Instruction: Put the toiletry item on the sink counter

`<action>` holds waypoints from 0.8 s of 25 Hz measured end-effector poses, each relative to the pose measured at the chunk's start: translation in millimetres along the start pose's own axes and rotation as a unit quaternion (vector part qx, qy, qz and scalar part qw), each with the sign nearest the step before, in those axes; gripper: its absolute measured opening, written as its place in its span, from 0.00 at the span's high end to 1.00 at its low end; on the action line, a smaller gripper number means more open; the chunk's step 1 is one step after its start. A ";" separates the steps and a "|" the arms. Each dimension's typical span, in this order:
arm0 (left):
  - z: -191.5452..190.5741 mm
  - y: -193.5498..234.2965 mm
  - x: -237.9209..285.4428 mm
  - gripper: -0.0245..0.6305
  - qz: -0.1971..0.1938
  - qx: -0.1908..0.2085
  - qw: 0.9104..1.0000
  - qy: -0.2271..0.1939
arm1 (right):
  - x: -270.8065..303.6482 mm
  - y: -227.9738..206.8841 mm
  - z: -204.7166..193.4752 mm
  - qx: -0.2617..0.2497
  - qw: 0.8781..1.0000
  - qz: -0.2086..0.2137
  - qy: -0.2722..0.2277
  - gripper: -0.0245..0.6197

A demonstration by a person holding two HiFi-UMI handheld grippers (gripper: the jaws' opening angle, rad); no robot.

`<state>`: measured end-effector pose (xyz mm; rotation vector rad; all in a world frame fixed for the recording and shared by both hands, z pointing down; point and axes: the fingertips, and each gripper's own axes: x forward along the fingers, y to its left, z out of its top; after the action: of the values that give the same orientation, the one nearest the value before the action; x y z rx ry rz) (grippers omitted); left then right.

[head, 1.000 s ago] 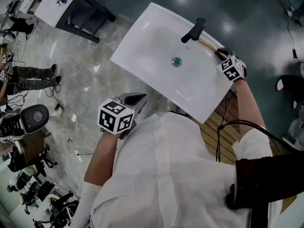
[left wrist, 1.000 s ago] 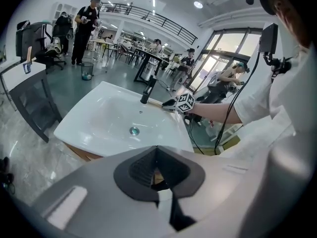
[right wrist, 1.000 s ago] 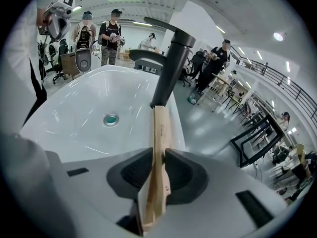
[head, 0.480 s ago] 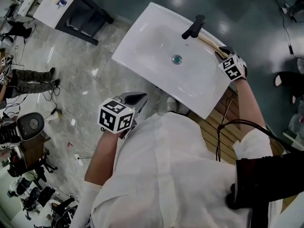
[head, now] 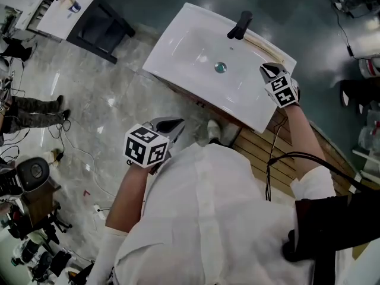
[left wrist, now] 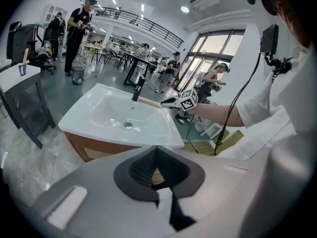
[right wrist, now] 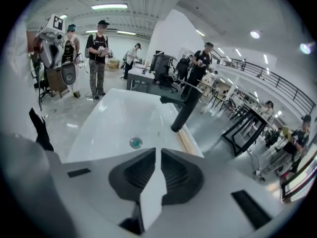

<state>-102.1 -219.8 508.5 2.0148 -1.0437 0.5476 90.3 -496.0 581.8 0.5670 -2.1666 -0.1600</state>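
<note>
Although its slim shape gave little away, a pale stick (head: 262, 42) lay flat on the back rim of the sink (head: 190, 46), just behind the black faucet (head: 240, 25) and along the edge. Whether it bore bristles was too small to tell in any view. Over the sink's right end hung the right gripper (head: 266, 69), near the stick. From the head view it could not be told whether the two touched. In the right gripper view the jaws stood a narrow slit apart with nothing between them, and the stick (right wrist: 186, 139) lay ahead beside the faucet's foot, its near end cut off by the gripper's own body. Well apart from the sink, close to the person's chest, the left gripper (head: 171, 123) was held over the floor. Its own view showed the jaws pressed together at the tips and empty. Its marker cube hid the hand behind it. A green drain (head: 220, 67) sat in the basin. The wooden cabinet (left wrist: 106, 145) below was mostly covered by the basin from above and showed only in the left gripper view.
</note>
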 end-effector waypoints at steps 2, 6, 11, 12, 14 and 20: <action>-9.3 -3.1 -9.4 0.95 -0.008 0.010 1.000 0.001 | -16.9 23.3 8.0 0.038 0.999 0.000 -0.010 0.93; -25.4 -13.1 -30.2 0.95 -0.020 0.028 0.999 0.001 | -50.1 84.8 27.5 0.124 0.991 0.038 -0.035 0.95; -49.6 -29.2 -51.1 0.95 -0.039 0.055 0.998 -0.003 | -93.2 176.0 47.3 0.183 0.979 0.069 -0.056 0.95; -54.9 -32.6 -55.3 0.95 -0.043 0.060 0.997 -0.003 | -100.8 193.1 50.5 0.187 0.978 0.070 -0.058 0.95; -64.9 -38.7 -62.6 0.95 -0.051 0.067 0.996 -0.004 | -115.0 223.3 56.9 0.197 0.976 0.073 -0.063 0.95; -100.9 -57.2 -77.4 0.95 -0.075 0.079 0.994 -0.001 | -154.7 291.4 66.1 0.235 0.966 0.069 -0.085 0.95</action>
<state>-101.0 -81.4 491.9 2.2118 -0.8650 0.5631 20.0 -172.9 519.0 0.6813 -2.4135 0.4065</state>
